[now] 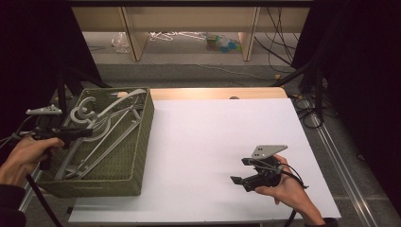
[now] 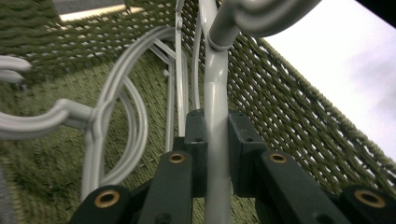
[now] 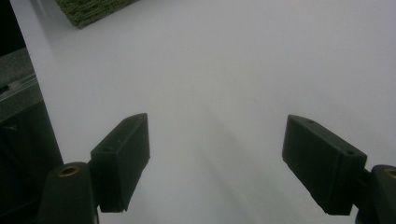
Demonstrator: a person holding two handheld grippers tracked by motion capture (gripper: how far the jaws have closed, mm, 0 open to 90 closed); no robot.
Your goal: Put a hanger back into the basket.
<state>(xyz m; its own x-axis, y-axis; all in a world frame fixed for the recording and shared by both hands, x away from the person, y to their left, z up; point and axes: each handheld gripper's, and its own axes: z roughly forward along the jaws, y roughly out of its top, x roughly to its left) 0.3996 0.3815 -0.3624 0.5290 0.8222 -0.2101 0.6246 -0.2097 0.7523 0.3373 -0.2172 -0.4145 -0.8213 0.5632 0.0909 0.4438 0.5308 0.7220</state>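
A green woven basket (image 1: 143,142) stands on the left of the white table (image 1: 213,132) and holds several grey plastic hangers (image 1: 106,142). My left gripper (image 1: 86,132) reaches in over the basket's left side, held by a hand at the left edge. In the left gripper view its jaws (image 2: 217,140) are shut on the neck of one grey hanger (image 2: 215,88), whose hook curves overhead. Other hangers (image 2: 100,126) lie on the basket floor (image 2: 42,163). My right gripper (image 1: 240,170) rests low at the table's front right, open, with bare table (image 3: 219,70) between its pads (image 3: 122,154).
A corner of the basket (image 3: 91,8) shows at the top left of the right gripper view. Behind the table are a wooden shelf unit (image 1: 189,23) and loose cables (image 1: 279,42) on the floor. Dark curtains flank both sides.
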